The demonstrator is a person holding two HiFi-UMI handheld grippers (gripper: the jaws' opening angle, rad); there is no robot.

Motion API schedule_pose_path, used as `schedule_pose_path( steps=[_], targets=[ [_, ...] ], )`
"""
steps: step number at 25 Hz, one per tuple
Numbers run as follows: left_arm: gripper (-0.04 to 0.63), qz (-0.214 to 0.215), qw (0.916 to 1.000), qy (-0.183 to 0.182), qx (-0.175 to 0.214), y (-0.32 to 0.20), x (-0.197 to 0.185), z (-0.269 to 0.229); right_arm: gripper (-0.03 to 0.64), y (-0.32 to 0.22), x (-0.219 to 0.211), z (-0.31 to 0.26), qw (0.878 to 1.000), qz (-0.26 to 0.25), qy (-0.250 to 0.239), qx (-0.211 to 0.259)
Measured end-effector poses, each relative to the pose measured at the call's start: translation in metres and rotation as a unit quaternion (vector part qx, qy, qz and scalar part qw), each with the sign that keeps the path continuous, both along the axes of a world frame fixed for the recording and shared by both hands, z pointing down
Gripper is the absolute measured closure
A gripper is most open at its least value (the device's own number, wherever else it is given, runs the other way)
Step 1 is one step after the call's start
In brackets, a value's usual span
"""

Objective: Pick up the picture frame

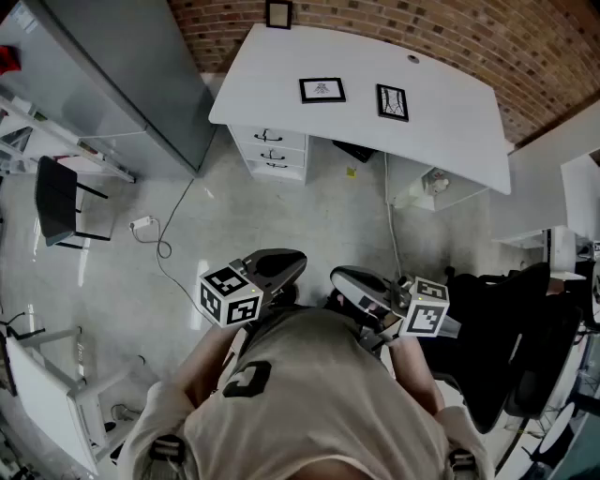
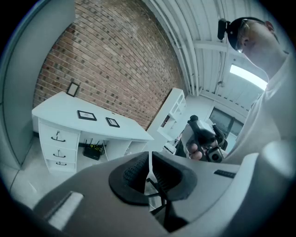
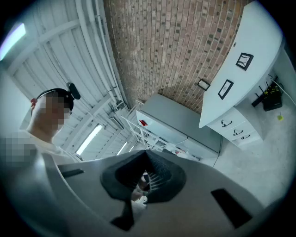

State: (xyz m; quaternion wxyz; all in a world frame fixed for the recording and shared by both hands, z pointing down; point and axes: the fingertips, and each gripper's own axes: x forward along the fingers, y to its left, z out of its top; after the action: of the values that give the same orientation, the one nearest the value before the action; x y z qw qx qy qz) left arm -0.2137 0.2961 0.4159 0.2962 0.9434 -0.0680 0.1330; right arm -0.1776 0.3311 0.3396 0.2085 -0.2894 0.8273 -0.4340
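Two black picture frames lie flat on the white desk [image 1: 450, 112]: one near its middle [image 1: 322, 90] and one to its right [image 1: 392, 102]. A third frame [image 1: 278, 14] stands against the brick wall. My left gripper [image 1: 281, 264] and right gripper [image 1: 354, 283] are held close to the person's chest, far from the desk, both shut and empty. The left gripper view shows its shut jaws [image 2: 149, 172], the flat frames [image 2: 86, 115] [image 2: 112, 121], and the right gripper [image 2: 203, 138] in a hand. In the right gripper view, the shut jaws [image 3: 143, 178] sit well below the frames [image 3: 244, 60] [image 3: 225, 89].
White drawers [image 1: 272, 150] sit under the desk's left end. A tall grey cabinet [image 1: 122, 75] stands at the left, with a black chair [image 1: 56, 202] and a floor cable [image 1: 155, 234] beside it. A black office chair [image 1: 525, 328] is at the right.
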Motion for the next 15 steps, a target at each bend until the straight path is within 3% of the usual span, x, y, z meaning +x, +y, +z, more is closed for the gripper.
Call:
schedule_pose_path(
  steps=[7, 15],
  targets=[
    [0.575, 0.001, 0.9998, 0.015, -0.010, -0.016, -0.044, 0.005, 0.612, -0.012, -0.044, 0.006, 1.000, 0.010, 0.000, -0.008],
    [0.575, 0.023, 0.9994, 0.016, -0.018, -0.011, -0.036, 0.008, 0.611, -0.010, -0.044, 0.007, 1.000, 0.015, 0.006, -0.012]
  ],
)
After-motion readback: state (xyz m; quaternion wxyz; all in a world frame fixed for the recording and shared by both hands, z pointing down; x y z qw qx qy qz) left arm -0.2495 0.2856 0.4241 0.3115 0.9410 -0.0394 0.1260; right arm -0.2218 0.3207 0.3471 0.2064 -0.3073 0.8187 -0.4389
